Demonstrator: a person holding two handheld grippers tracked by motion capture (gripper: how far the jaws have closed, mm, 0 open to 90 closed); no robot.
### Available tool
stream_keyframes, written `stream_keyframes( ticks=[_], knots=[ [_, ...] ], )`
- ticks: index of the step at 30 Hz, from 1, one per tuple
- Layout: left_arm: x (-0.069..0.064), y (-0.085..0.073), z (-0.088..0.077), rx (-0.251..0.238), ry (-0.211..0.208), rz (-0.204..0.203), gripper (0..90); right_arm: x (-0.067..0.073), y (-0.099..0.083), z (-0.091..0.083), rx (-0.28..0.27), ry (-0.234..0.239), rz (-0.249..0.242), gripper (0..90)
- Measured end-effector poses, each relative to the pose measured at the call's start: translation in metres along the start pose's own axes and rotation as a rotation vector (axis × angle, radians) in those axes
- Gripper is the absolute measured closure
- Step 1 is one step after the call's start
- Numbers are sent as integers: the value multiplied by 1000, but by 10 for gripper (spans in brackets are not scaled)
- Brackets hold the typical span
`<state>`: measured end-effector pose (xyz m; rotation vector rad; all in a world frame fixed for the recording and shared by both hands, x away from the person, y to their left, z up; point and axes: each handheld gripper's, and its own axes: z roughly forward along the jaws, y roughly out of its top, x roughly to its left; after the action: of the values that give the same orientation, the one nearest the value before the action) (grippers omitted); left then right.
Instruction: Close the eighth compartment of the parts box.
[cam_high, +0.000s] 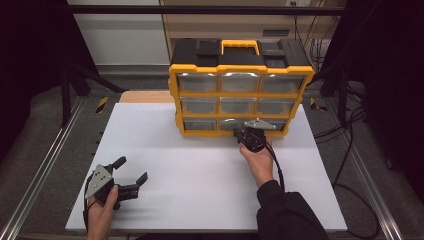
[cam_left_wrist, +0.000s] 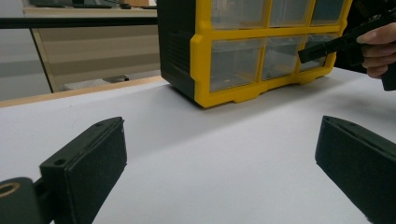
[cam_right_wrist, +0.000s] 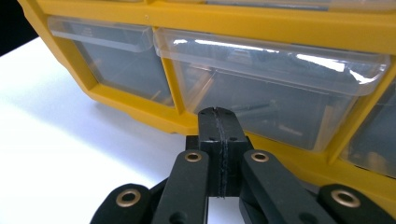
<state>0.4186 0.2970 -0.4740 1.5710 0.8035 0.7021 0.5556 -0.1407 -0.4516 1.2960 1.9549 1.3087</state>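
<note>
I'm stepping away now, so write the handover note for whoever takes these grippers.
Right gripper: shut, empty, tips at the front of the organizer's bottom middle drawer.
Left gripper: open, empty, resting low over the table, apart from the organizer.
Organizer stands upright at the far edge of the table; every drawer looks closed.
Done: the approach to the drawer.
Left: probably opening that drawer; nothing has been taken out so far.

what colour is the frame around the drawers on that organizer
Yellow: the frame around the clear drawers is yellow, under a black top; it shows best in the high view.
</note>
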Motion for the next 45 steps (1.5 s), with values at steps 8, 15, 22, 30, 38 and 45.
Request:
stream_keyframes(
  ticks=[8,15,22,30,38,45],
  knots=[
    [0,0,0,0,1,-1,20,0,-2,-2,0,7,-1,900],
    [1,-1,-1,-1,3,-4,20,1,-4,-8,-10,13,-23,877],
    [2,0,-1,-4,3,-11,20,4,-4,-14,-23,37,-22,849],
    [1,-1,-1,2,6,-6,20,14,1,-21,-59,65,-31,803],
    [2,-1,-1,2,3,-5,20,16,4,-27,-79,85,-73,694],
    [2,-1,-1,4,4,-4,20,23,12,-37,-117,128,-123,503]
  ],
)
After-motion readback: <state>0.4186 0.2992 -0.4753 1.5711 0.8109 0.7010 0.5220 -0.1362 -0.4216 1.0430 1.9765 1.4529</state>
